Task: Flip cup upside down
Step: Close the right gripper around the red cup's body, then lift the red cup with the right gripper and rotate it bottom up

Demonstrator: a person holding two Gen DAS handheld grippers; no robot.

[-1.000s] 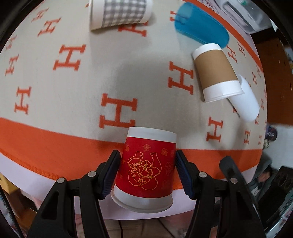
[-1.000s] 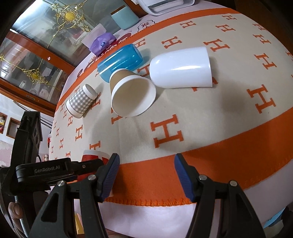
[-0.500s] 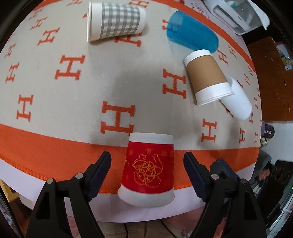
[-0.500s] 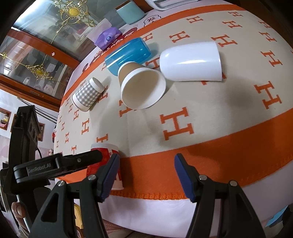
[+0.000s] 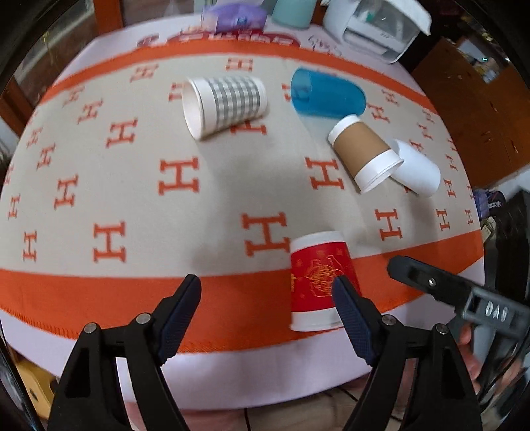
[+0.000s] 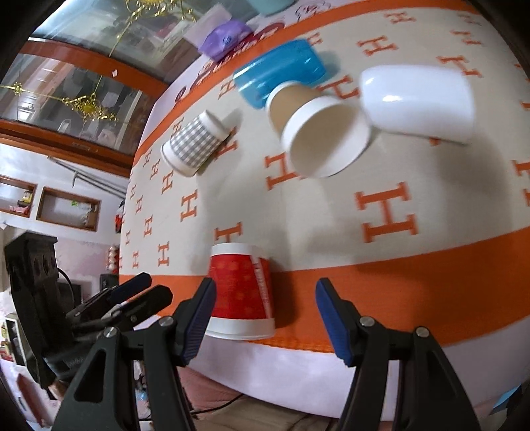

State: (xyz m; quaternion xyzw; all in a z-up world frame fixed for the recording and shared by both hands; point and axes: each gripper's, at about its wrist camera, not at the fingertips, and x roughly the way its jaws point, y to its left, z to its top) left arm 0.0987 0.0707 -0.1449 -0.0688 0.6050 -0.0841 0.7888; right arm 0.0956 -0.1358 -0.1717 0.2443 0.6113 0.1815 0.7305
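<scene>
A red paper cup [image 5: 318,281] stands upside down on the orange band near the table's front edge; it also shows in the right wrist view [image 6: 240,295]. My left gripper [image 5: 266,318] is open and empty, pulled back to the left of the cup, whose lower right side its right finger overlaps in view. My right gripper [image 6: 261,321] is open and empty, with the cup just behind its left finger. A grey checked cup [image 5: 228,102], a blue cup [image 5: 328,94], a brown cup [image 5: 364,154] and a white cup [image 5: 419,170] lie on their sides farther back.
The table wears a beige cloth with orange H marks [image 5: 179,175] and an orange border. A white appliance [image 5: 374,26], a teal cup and a purple item stand at the far edge. The right gripper's body [image 5: 463,295] shows at the right of the left wrist view.
My left gripper has opened and let go of the red cup, then backed away and shifted left. The cup stays upside down. My right gripper has moved closer to it.
</scene>
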